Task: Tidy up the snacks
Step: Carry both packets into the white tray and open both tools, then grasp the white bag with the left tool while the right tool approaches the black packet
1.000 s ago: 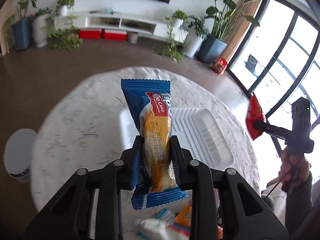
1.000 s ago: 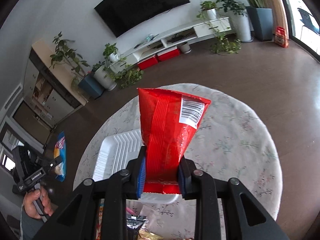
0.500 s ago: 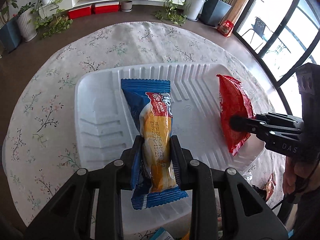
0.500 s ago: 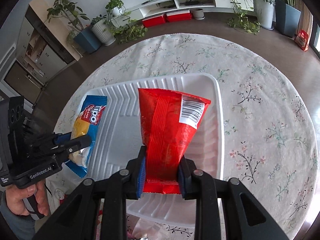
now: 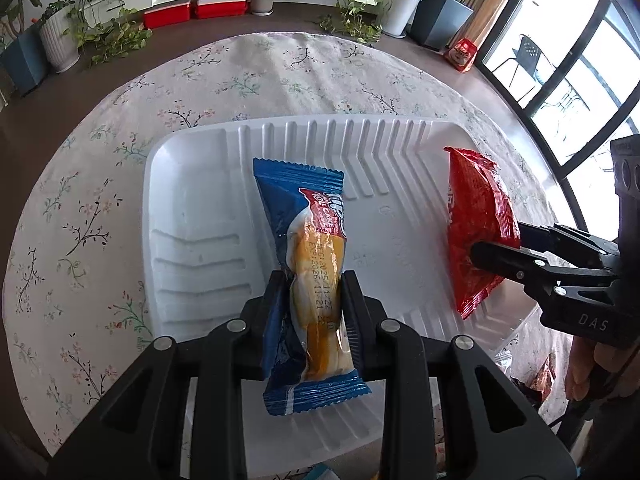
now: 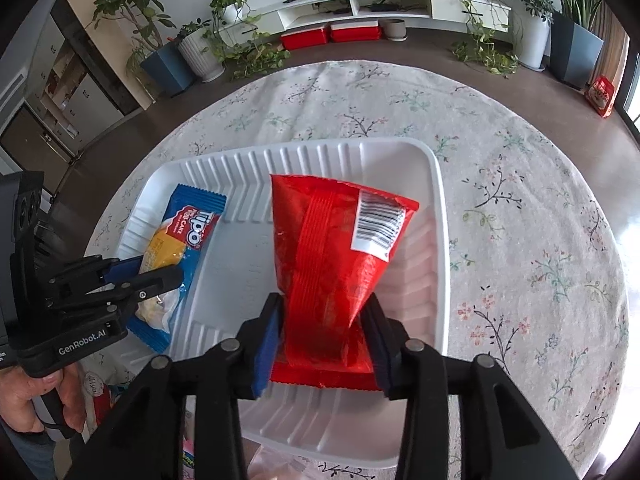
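Observation:
A white ribbed tray (image 5: 192, 136) (image 6: 436, 184) lies on the round table. My left gripper (image 5: 314, 280) (image 6: 160, 272) is shut on a blue roll-cake packet (image 5: 308, 240) (image 6: 192, 228), whose far end is low over the tray's left side. My right gripper (image 6: 324, 304) (image 5: 496, 244) is over the tray's right side. Its jaws are opening, and the red snack packet (image 6: 328, 248) (image 5: 472, 216) sits loosely between them, no longer pinched. The packet's lower end lies against the tray floor.
The table wears a floral cloth (image 5: 80, 220). More snack packets (image 5: 540, 376) (image 6: 96, 392) lie at the table's near edge, partly hidden by the grippers. A person's hand (image 6: 24, 400) holds the left gripper. Beyond the table are brown floor and potted plants.
Both grippers came down from above the table to the tray, carrying their packets. Since half a second ago the right jaws have spread and the red packet has widened between them.

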`<action>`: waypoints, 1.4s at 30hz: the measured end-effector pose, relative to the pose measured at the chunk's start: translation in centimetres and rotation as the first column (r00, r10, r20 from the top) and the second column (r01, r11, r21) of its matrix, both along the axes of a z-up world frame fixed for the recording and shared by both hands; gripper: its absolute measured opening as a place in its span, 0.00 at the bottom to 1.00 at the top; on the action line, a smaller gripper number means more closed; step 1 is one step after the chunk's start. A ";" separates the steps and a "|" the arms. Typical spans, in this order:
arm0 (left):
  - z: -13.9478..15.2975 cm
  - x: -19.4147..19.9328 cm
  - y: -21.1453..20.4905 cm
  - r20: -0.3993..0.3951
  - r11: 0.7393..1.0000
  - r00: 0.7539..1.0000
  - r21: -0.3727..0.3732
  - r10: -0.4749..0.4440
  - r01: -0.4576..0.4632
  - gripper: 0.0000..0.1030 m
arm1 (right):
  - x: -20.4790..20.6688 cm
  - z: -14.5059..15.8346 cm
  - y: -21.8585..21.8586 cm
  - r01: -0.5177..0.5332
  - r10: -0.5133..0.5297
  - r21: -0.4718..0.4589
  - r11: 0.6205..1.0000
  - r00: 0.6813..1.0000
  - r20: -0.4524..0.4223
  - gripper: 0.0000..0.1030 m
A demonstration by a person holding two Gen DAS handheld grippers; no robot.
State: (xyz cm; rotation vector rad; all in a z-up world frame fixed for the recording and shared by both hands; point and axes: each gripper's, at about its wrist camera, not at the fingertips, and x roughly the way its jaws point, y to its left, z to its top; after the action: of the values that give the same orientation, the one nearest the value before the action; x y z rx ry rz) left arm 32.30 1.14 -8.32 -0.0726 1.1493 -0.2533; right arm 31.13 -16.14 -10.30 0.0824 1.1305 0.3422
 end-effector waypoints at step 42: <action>2.2 -23.8 1.3 0.162 0.965 0.956 -0.143 0.244 -0.222 0.83 | -23.8 2.5 -6.2 0.061 -0.104 0.374 0.925 0.990 0.097 0.78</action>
State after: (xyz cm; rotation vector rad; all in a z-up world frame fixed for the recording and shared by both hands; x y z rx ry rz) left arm 8.52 2.42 -6.14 -0.2880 0.9361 -0.1175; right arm 7.37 -22.39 -7.82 0.4385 0.9336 0.4768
